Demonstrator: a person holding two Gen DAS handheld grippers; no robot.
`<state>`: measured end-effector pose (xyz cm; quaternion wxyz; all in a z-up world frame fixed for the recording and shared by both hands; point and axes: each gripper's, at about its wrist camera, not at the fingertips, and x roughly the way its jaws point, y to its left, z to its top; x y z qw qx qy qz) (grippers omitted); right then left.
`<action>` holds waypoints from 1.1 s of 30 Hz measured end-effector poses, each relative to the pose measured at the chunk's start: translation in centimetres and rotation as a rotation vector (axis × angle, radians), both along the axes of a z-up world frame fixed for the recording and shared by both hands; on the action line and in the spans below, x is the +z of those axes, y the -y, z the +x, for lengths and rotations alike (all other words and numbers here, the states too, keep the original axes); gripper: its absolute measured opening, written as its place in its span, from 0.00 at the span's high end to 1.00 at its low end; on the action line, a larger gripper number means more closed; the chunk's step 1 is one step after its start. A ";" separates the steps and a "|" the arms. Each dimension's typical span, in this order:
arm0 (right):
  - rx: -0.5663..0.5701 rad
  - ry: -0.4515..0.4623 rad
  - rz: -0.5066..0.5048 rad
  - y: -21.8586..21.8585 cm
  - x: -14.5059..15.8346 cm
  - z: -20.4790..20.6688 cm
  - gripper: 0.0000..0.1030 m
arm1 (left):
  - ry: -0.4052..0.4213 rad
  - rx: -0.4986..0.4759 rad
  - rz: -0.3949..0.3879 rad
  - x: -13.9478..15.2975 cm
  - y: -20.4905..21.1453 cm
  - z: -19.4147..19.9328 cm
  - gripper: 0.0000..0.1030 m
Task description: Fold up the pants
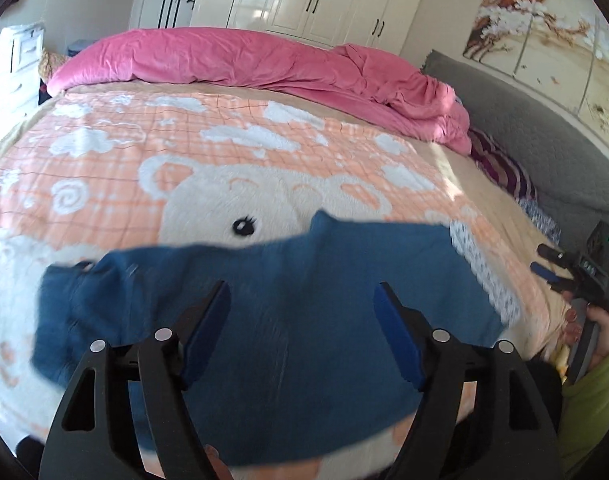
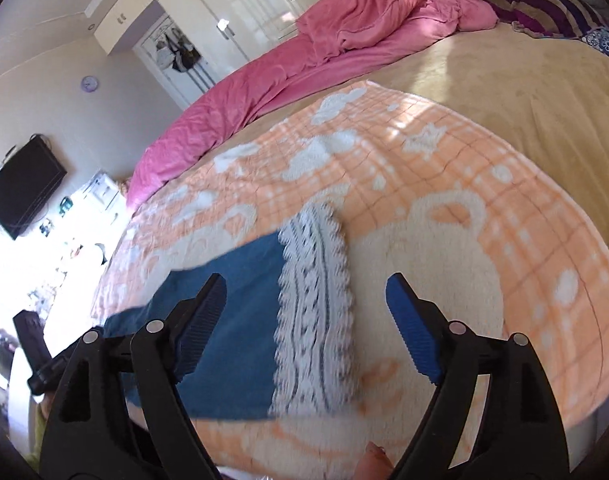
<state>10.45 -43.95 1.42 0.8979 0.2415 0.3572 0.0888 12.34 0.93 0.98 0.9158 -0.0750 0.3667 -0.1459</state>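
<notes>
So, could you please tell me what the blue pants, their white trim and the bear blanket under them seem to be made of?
Blue pants: apparently a soft matte cotton or knit; they lie limp and show no sheen.
White trim: looks like crocheted or lace edging, given its scalloped border and openwork rows.
Bear blanket: probably plush fleece, since its white patches look fuzzy.
Motion blur leaves the weaves uncertain.

Bed (image 1: 444,168), bear blanket (image 1: 184,168) (peach check), blue pants (image 1: 288,280), pink duvet (image 1: 224,56)
</notes>
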 end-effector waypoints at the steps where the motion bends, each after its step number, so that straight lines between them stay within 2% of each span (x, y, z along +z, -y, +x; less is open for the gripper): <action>1: 0.014 -0.016 0.006 -0.3 -0.3 -0.6 0.26 | 0.003 0.004 0.014 0.0 -0.4 -0.8 0.29; 6: 0.035 -0.072 0.007 -1.1 -1.5 -2.4 0.26 | -0.003 0.084 0.019 0.0 -4.2 -3.6 0.29; 10: -0.001 -0.162 0.010 -1.3 -3.3 -2.4 0.26 | -0.006 0.162 0.010 0.3 -7.2 -4.6 0.29; 12: -0.017 -0.196 0.056 -1.2 -4.2 -2.3 0.26 | -0.006 0.187 0.004 0.5 -7.9 -4.8 0.28; 17: -0.017 -0.232 0.082 -1.4 -5.5 -1.8 0.26 | 0.003 0.161 -0.014 0.7 -6.8 -4.6 0.27; 19: -0.022 -0.244 0.094 -1.2 -6.0 -1.8 0.33 | 0.003 0.141 -0.016 0.5 -5.8 -4.4 0.25; 21: -0.021 -0.240 0.074 -1.3 -6.0 -1.9 0.48 | 0.000 0.109 0.005 0.0 -4.5 -3.6 0.24; 24: -0.032 -0.239 0.094 -0.9 -6.3 -1.8 0.52 | -0.016 0.092 0.041 -1.0 -3.2 -2.6 0.24; 26: -0.027 -0.248 0.088 -1.1 -6.5 -1.6 0.58 | -0.039 0.115 0.079 -2.2 -2.9 -1.7 0.24; 27: -0.007 -0.246 0.081 -1.4 -6.5 -1.4 0.67 | -0.056 0.127 0.086 -2.8 -2.9 -1.2 0.24; 30: 0.022 -0.243 0.077 -1.9 -6.6 -1.1 0.82 | -0.100 0.171 0.090 -4.2 -3.5 -0.2 0.24; 32: 0.035 -0.196 0.049 -2.3 -5.6 -1.7 0.83 | -0.131 0.230 0.142 -5.1 -4.3 0.2 0.26; 33: 0.030 -0.191 0.020 -2.4 -5.2 -1.9 0.85 | -0.140 0.244 0.141 -5.3 -4.7 0.2 0.30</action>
